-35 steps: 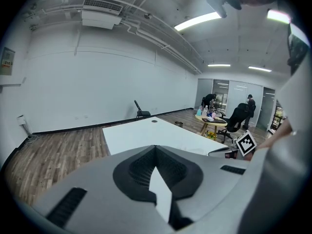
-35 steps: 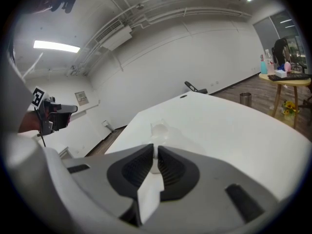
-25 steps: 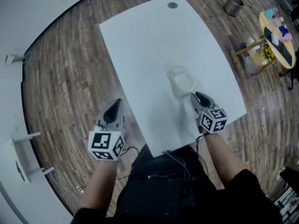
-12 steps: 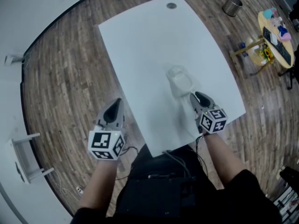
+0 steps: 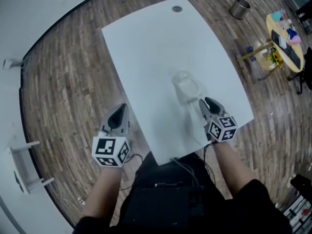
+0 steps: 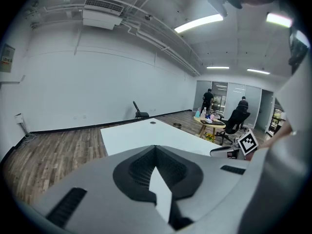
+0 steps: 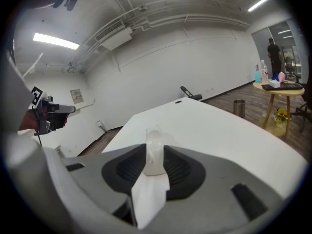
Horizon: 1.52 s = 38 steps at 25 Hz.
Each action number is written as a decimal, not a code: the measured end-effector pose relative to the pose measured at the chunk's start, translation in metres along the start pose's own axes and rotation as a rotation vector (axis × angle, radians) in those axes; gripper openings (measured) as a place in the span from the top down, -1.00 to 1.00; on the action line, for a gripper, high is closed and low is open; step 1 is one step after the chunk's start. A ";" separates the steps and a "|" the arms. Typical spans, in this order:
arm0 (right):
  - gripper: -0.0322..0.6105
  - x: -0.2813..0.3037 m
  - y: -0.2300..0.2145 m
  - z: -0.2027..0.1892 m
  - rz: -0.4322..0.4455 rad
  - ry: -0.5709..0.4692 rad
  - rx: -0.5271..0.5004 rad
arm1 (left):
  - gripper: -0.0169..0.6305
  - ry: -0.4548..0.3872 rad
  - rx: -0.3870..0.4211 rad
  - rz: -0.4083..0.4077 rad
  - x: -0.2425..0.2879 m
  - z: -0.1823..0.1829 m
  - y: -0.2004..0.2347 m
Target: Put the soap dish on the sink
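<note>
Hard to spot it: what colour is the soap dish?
Soap dish: translucent white, best in right gripper view.

Head view steeply down; both gripper views low, forward; all share table [image 5: 146,52].

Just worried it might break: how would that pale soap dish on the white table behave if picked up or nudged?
The soap dish looks like pale, translucent plastic, so it is probably light and stiff, not brittle. On the smooth white table it may slide when nudged. It looks elongated, not round, so rolling seems unlikely.
</note>
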State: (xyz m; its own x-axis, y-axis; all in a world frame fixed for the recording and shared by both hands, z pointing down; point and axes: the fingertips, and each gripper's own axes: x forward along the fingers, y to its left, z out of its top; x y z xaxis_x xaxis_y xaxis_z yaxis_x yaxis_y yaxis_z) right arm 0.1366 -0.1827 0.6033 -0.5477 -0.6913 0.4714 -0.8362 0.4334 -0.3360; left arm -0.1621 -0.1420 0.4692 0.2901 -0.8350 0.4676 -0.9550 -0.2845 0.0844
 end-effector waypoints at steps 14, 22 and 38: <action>0.51 -0.020 0.010 0.029 -0.033 -0.062 -0.113 | 0.98 -0.041 0.009 -0.040 -0.003 0.017 -0.002; 0.51 -0.035 0.023 0.052 -0.059 -0.109 -0.180 | 0.98 -0.066 0.014 -0.050 -0.009 0.029 -0.001; 0.59 -0.080 0.035 0.081 -0.083 -0.206 -0.205 | 0.98 -0.116 0.028 -0.056 -0.032 0.039 -0.003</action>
State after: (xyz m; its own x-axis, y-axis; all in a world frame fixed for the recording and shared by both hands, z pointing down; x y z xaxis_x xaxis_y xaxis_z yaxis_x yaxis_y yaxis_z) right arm 0.1529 -0.1589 0.4881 -0.4772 -0.8230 0.3082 -0.8777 0.4636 -0.1212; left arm -0.1663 -0.1330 0.4197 0.3493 -0.8661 0.3575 -0.9356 -0.3435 0.0819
